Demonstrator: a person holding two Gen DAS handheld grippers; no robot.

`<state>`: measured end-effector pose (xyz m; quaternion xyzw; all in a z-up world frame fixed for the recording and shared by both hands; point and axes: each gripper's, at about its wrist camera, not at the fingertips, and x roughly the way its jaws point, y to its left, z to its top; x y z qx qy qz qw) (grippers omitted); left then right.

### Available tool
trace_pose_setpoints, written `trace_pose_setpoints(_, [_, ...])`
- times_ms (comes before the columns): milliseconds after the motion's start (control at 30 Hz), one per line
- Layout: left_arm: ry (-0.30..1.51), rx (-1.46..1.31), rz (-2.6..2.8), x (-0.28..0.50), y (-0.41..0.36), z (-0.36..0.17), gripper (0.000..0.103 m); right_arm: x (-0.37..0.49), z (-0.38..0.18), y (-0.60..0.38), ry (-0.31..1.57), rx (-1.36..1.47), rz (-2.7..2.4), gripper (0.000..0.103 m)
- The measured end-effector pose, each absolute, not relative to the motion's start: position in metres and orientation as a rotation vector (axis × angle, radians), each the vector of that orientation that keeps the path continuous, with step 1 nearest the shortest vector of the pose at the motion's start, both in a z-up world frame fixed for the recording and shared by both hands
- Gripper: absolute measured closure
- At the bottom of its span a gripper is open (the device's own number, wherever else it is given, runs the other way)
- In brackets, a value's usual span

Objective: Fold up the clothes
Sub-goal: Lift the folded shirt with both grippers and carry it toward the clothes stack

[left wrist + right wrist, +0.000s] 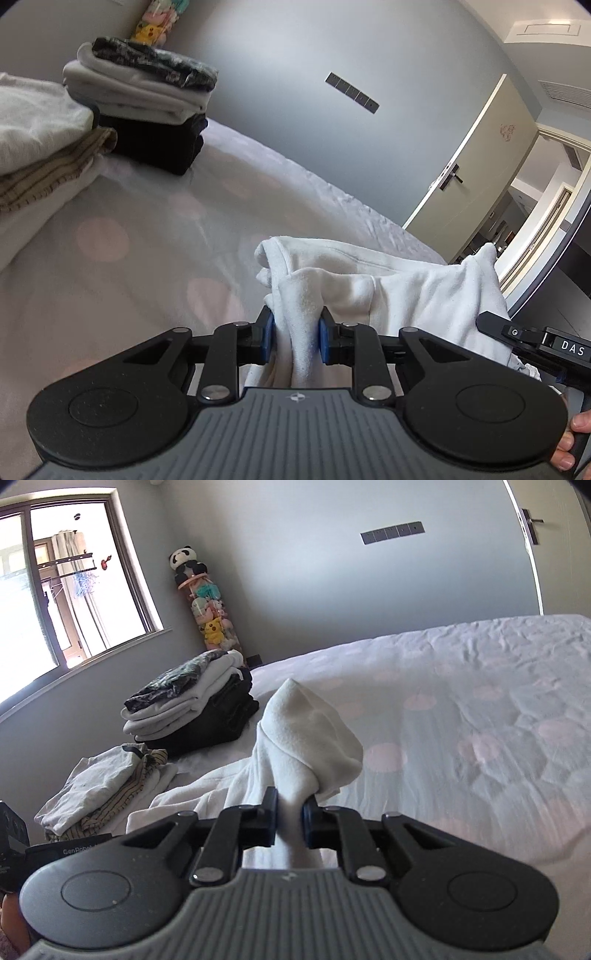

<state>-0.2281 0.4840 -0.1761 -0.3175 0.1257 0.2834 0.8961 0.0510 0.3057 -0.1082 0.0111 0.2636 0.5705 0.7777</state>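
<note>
Left wrist view: your left claw (295, 334) pinches a bunched fold of the soft white fleece garment (406, 295) between blue pads, just above the bed (147, 258). Your right claw (290, 818) grips another peaked corner of it. Beyond, on the wrinkled, pink-dotted sheet, sit a ribbed striped pile (107, 786) and a taller folded stack (192, 709).

At lower centre, the right gripper (290, 816) pinches a white garment (303, 731) above the bed (480, 709); folded stacks (192, 709) sit at left.
</note>
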Motion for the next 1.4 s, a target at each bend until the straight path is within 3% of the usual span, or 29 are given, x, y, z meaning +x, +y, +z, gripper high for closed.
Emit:
trace_pose_setpoints(400, [0.132,-0.521,0.678,-0.297,0.48,-0.086,0.076,0.002,-0.03,0.296,0.391,0.051,1.379,0.089])
trace_pose_setpoints(767, [0.17,-0.384,0.86,-0.379,0.542,-0.015,0.076,-0.081,0.031,0.4,0.332,0.116,1.668,0.089])
trace_pose_setpoints(1233, [0.305,-0.223,1.102,-0.446,0.641,0.036,0.076,-0.172,0.023,0.548,0.459,0.123,1.835,0.089])
trace_pose_setpoints(1400, [0.358,-0.215,1.109,-0.437,0.681,0.023,0.076,-0.171,0.004,0.588,0.505,0.084,1.84,0.089])
